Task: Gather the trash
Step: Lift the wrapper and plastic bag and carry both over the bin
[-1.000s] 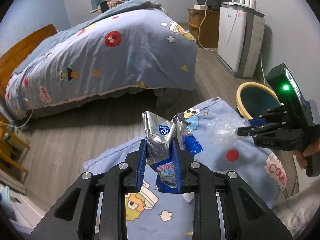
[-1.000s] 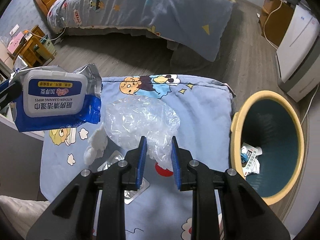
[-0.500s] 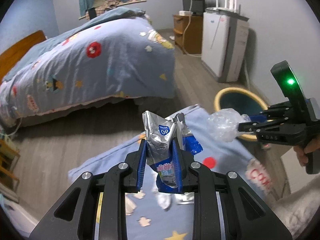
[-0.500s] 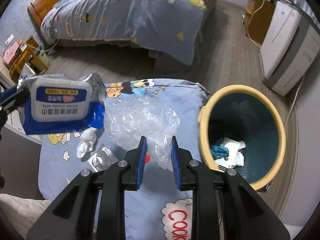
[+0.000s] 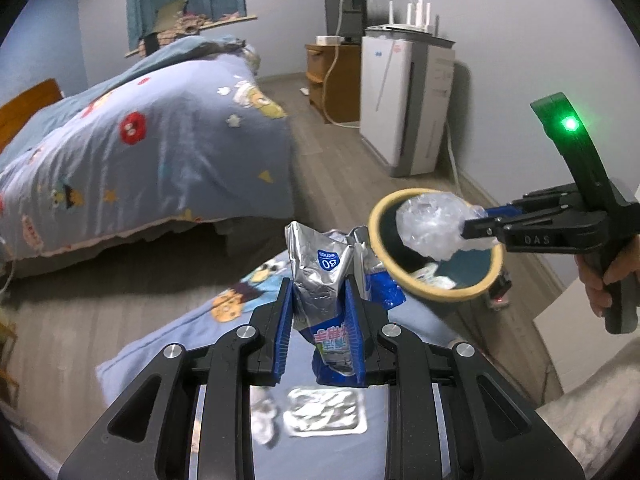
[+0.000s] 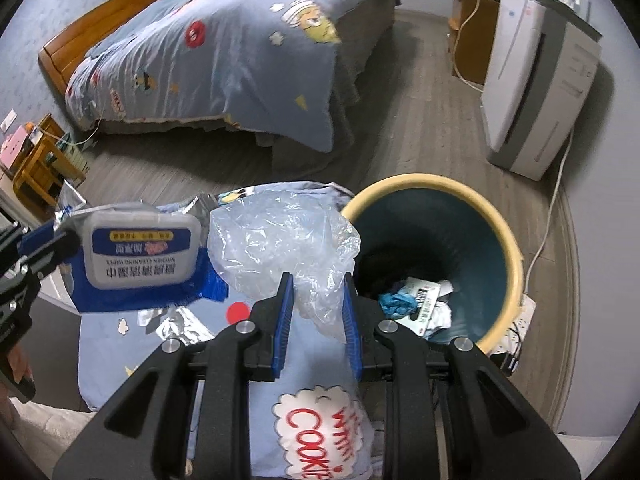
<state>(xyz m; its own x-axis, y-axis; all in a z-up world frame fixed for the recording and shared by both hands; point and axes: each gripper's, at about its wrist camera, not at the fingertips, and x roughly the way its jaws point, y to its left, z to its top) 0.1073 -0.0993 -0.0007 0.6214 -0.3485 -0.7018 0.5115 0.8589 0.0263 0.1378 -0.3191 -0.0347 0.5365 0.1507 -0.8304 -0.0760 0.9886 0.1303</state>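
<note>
My left gripper (image 5: pixel 320 316) is shut on a blue and silver wet-wipes pack (image 5: pixel 322 276), held up over the blue cartoon-print cloth (image 5: pixel 168 344). The same wipes pack (image 6: pixel 136 256) shows at the left of the right wrist view. My right gripper (image 6: pixel 318 312) is shut on a crumpled clear plastic bag (image 6: pixel 280 240), next to the rim of the yellow-rimmed bin (image 6: pixel 508 248). In the left wrist view that plastic bag (image 5: pixel 432 224) hangs over the bin (image 5: pixel 440 292) mouth, gripped by the right gripper (image 5: pixel 468 228). Paper and blue scraps lie in the bin.
A silver blister pack (image 5: pixel 324 416) and a crumpled white tissue (image 5: pixel 262 420) lie on the cloth. A bed with a blue duvet (image 5: pixel 140 148) stands behind. A white appliance (image 5: pixel 404 96) and a wooden cabinet (image 5: pixel 332 76) stand by the wall. Cables run beside the bin.
Both grippers have swung right toward the bin with their loads. The plastic bag now hangs at the bin's mouth, and the bin looks larger and closer in the right wrist view.
</note>
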